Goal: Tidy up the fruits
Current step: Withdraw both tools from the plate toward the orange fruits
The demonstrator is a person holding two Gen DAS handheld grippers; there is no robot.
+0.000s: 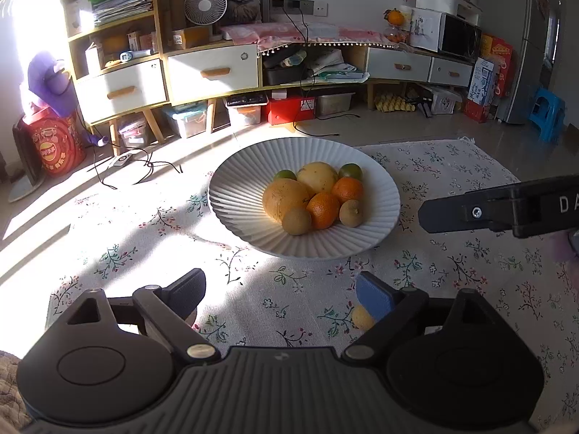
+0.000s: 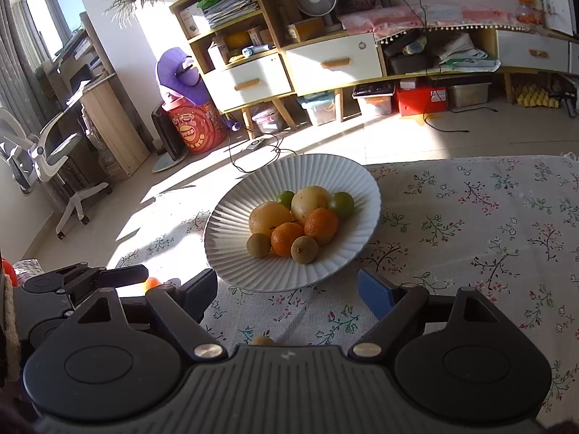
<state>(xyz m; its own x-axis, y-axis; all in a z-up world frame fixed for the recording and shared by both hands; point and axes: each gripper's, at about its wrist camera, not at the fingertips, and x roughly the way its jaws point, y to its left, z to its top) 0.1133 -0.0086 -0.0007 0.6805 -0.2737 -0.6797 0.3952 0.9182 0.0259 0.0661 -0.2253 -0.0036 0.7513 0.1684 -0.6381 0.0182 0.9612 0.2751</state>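
A white ribbed plate (image 1: 239,195) (image 2: 231,249) sits on the floral tablecloth and holds several fruits: two large yellow ones (image 1: 286,199), two oranges (image 1: 323,209), two green ones and two small brown ones (image 1: 296,221). My left gripper (image 1: 280,294) is open and empty, just short of the plate. A small yellow-brown fruit (image 1: 362,317) lies on the cloth by its right finger. My right gripper (image 2: 287,291) is open and empty near the plate's front rim; it shows in the left wrist view (image 1: 499,209). A small fruit (image 2: 263,340) lies under it. An orange fruit (image 2: 152,283) lies by the left gripper's body.
The floral tablecloth (image 1: 470,271) covers the table; its far edge (image 1: 416,143) lies just behind the plate. Beyond are tiled floor with cables (image 1: 144,166), a wooden cabinet with drawers (image 1: 213,72), storage boxes and an office chair (image 2: 47,159).
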